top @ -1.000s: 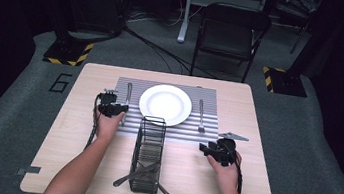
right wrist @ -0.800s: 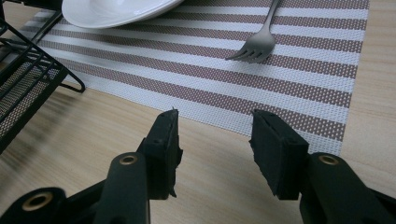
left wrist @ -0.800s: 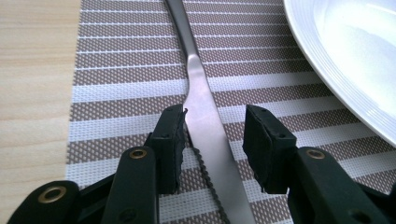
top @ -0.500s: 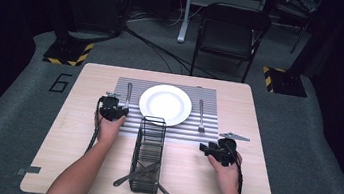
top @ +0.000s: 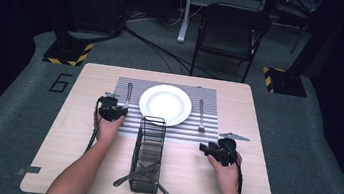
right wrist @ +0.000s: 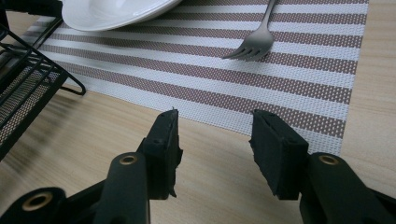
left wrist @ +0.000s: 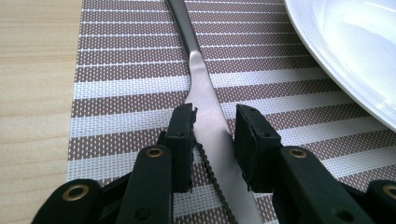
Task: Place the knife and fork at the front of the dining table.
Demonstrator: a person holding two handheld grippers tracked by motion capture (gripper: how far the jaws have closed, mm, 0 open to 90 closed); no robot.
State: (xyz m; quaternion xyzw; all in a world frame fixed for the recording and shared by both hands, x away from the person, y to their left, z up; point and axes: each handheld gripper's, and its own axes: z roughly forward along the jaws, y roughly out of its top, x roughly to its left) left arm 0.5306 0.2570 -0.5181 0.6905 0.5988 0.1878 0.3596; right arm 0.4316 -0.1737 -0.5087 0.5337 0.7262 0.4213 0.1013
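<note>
The knife (left wrist: pixel 205 107) lies on the striped placemat (left wrist: pixel 121 88), left of the white plate (left wrist: pixel 355 51), its handle running away from me and its serrated blade pointing back toward my left claw (left wrist: pixel 214 135). That claw straddles the blade: I see the 2 black jaws on either side of the steel, the serrated edge just beside the left jaw and a narrow gap at the right one. The jaws have just been closing in on the blade, but I see no firm pinch yet, so I call them slightly open around it. In the high view the left claw (top: pixel 114 109) sits at the near left part of the placemat (top: pixel 205 136), with the knife (top: pixel 128 94) stretching away from it beside the plate (top: pixel 165 104).

On the far side of the plate, a fork (top: pixel 201 116) rests on the placemat with its tines toward me; the right gripper view shows the same fork (right wrist: pixel 258 42) ahead.

My right claw (right wrist: pixel 215 144) hovers over bare tabletop (right wrist: pixel 93 135) just off the placemat's near edge, jaws apart with nothing between them. In the high view the right claw (top: pixel 217 151) is well apart from the knife. Between my 2 hands stands a black wire basket (top: pixel 147 154) with cutlery (top: pixel 142 174) lying in its near end.
</note>
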